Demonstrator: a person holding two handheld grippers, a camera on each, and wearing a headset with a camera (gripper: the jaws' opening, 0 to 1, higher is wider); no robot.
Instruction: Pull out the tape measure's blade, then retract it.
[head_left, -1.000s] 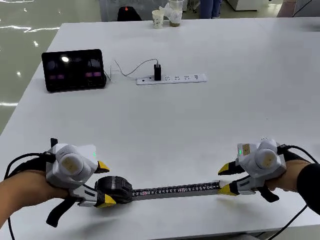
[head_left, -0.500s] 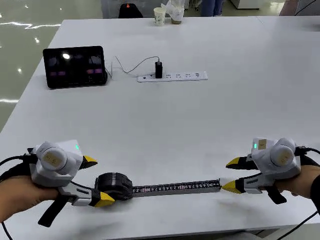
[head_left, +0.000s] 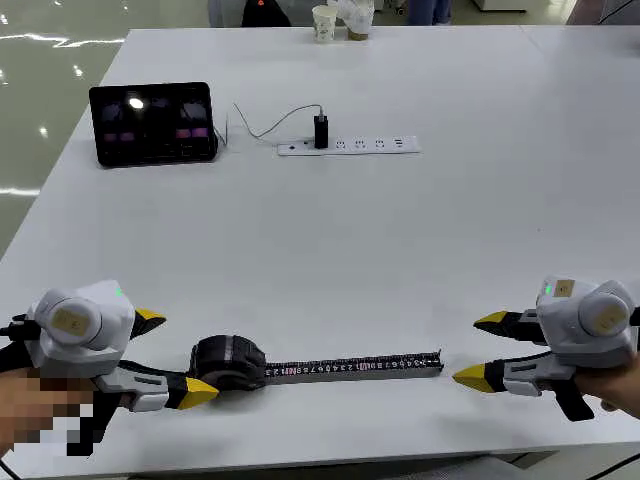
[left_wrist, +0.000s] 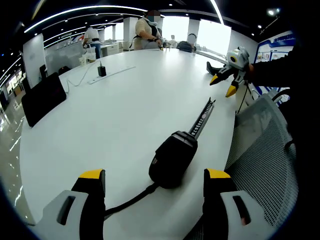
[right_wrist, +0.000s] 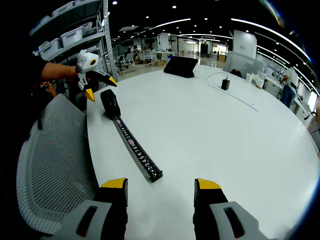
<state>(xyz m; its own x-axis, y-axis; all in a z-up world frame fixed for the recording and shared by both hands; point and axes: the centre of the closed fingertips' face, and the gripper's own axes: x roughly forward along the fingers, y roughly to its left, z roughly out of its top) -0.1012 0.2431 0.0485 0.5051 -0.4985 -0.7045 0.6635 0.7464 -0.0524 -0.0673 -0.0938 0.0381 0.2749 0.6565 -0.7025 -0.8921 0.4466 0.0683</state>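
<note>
A black tape measure lies on the white table near its front edge. Its blade is pulled out to the right and rests flat. My left gripper stands open just left of the case, not touching it. My right gripper is open a short way right of the blade's tip. In the left gripper view the case lies between my yellow-tipped jaws, and the blade runs toward the right gripper. In the right gripper view the blade ends just ahead of my open jaws.
A dark tablet stands at the far left, with a white power strip and a plugged charger beside it. Paper cups sit at the far edge. A grey mesh chair is at the table's near edge.
The left gripper has let go of the case and drawn back left. The right gripper has released the blade tip and moved right. The blade stays pulled out.
</note>
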